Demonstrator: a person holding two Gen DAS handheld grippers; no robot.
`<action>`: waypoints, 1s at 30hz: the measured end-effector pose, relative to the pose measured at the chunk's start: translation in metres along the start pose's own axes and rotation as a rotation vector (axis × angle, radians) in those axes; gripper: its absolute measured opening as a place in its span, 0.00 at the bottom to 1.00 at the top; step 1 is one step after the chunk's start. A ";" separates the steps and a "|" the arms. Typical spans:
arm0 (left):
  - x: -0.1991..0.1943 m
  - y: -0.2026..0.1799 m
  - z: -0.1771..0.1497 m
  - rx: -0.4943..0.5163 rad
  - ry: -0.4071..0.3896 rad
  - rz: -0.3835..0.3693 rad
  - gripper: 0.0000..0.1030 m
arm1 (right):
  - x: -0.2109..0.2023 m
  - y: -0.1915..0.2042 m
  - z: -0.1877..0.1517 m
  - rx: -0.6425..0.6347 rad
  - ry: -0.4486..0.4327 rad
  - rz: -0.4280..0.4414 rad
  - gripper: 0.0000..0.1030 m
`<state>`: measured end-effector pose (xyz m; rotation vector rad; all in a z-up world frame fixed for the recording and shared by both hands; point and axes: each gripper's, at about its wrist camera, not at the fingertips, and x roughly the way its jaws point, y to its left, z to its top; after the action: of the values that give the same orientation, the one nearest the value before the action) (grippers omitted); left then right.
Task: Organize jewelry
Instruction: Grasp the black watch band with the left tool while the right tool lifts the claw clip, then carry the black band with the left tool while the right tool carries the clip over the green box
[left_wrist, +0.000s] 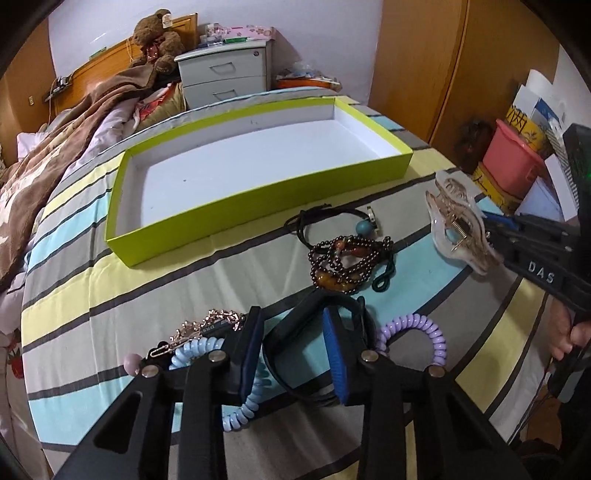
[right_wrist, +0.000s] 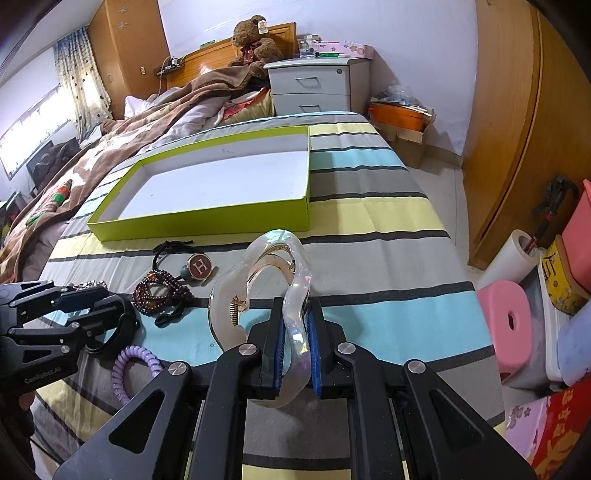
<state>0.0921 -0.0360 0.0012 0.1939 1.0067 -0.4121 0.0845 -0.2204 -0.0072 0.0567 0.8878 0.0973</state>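
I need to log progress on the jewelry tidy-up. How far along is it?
Barely begun: the green box holds nothing yet. In hand: the right hand-held gripper is shut on the clear hair claw clip, lifted off the bed; the left hand-held gripper is open around a black bangle. Left on the bedspread: beaded bracelets, black hair tie, purple coil tie, blue coil tie, gold chain.
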 end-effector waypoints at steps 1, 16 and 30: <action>0.002 0.000 0.000 0.005 0.006 0.000 0.34 | 0.001 -0.001 0.000 0.001 0.001 0.001 0.12; 0.001 -0.011 0.000 0.099 0.020 0.006 0.22 | 0.000 -0.001 -0.001 0.006 -0.002 0.000 0.12; -0.022 0.004 -0.004 -0.001 -0.056 -0.034 0.12 | -0.009 0.008 0.002 -0.007 -0.016 -0.005 0.12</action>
<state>0.0805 -0.0257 0.0180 0.1632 0.9562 -0.4457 0.0806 -0.2136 0.0017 0.0489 0.8717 0.0947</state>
